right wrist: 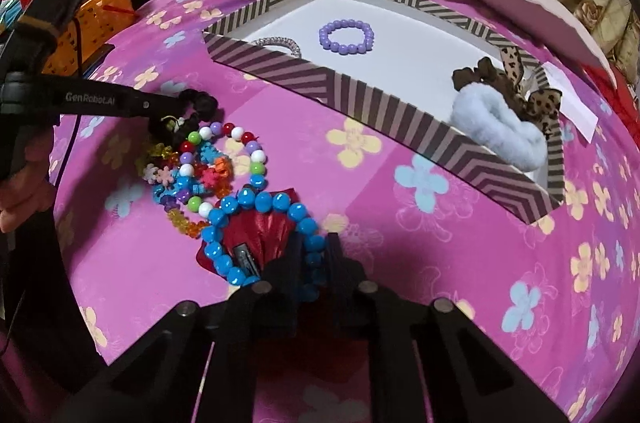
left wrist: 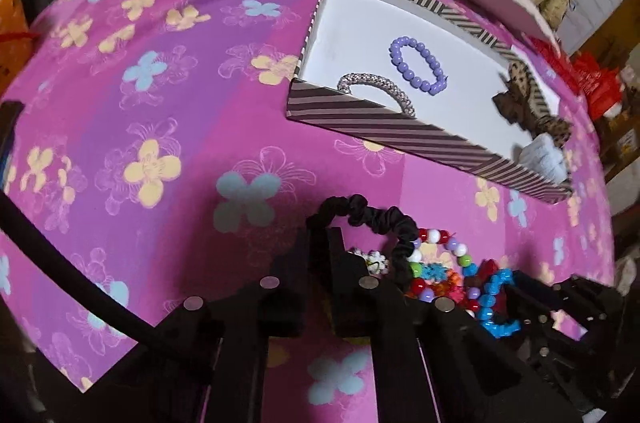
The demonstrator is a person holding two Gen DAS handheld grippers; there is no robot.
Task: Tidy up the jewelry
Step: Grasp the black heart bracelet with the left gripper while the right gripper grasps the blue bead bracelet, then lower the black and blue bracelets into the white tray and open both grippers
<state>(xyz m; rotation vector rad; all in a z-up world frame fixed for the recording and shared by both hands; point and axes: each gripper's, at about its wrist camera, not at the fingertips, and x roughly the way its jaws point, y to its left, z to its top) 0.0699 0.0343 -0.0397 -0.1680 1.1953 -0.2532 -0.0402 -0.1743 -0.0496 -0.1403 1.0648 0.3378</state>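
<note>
Pink-magenta cloth (right wrist: 400, 223), printed with yellow and blue flowers, covers the whole work surface. Striped brown/cream cardboard box (right wrist: 384, 107) sits on it, lid off, white smooth floor inside. In the box: lilac round-bead bracelet (right wrist: 346, 36) mid-floor, silver sparkly bangle (right wrist: 280, 43) against the near wall, fluffy white scrunchie (right wrist: 500, 133) in the right corner, touching a brown leopard-print ribbon bow (right wrist: 516, 83) draped over the right wall.

Loose pile lies on the cloth outside the box, near its front wall: black ruched fabric scrunchie (left wrist: 384, 219), multicolour round-bead bracelet (right wrist: 224, 163), translucent plastic flower-bead string (right wrist: 188, 183), glossy blue faceted-bead bracelet (right wrist: 264, 239) lying over a red satin bow clip (right wrist: 260, 231) with a dark metal clasp showing.

Readable text: "GenRobot.AI" in white on the left gripper's body, right wrist view.

Left gripper (left wrist: 318, 229): reaches in low from the left, nearly level with the cloth, jaws narrow and pinched on the black scrunchie, person's hand (right wrist: 20, 191) partly visible at the frame edge behind it.

Right gripper (right wrist: 316, 243): angled down over the pile's near end, jaws narrow, tips at the blue bracelet and red clip; can't tell whether it actually grips either.
</note>
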